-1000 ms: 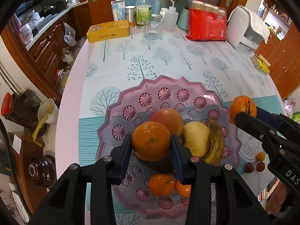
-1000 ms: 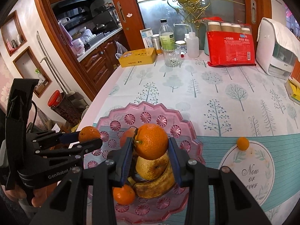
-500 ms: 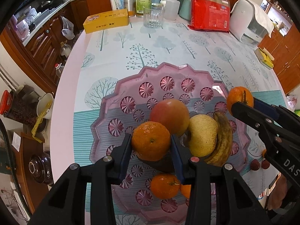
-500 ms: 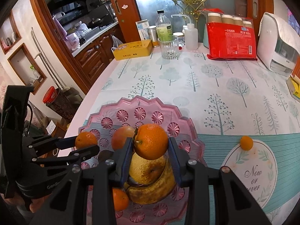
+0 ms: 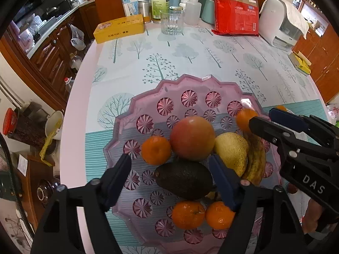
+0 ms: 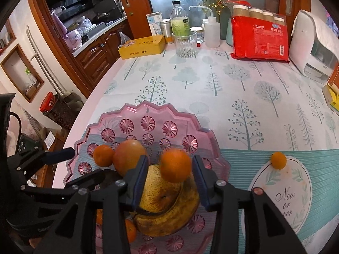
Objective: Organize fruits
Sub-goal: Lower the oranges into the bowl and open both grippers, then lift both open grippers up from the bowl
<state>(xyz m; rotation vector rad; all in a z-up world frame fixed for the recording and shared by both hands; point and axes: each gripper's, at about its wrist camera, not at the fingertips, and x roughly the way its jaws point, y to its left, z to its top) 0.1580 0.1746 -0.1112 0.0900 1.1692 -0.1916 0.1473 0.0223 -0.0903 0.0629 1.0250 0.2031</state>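
Observation:
A pink scalloped fruit tray (image 5: 186, 84) (image 6: 148, 110) holds an apple (image 5: 191, 138), a dark avocado (image 5: 184, 180), a yellow pear (image 5: 232, 151), a brown banana (image 5: 256, 160) and several oranges. My left gripper (image 5: 169, 169) is open above the avocado; the orange it carried (image 5: 155, 150) lies on the tray beside the apple. My right gripper (image 6: 168, 171) is open; an orange (image 6: 175, 165), blurred, sits loose between its fingers (image 6: 138, 180) above the pear (image 6: 156, 190). The same orange shows in the left wrist view (image 5: 244, 116).
A small orange (image 6: 278, 160) lies on the tablecloth to the right of the tray. At the table's far end stand a yellow box (image 5: 119, 28), a glass (image 5: 171, 20), bottles, a red package (image 5: 236, 14) and a white appliance (image 5: 282, 27). The table edge curves at left.
Both grippers have opened. The left one let its orange down onto the tray beside the apple. The right one's jaws parted around its orange, which now looks blurred.

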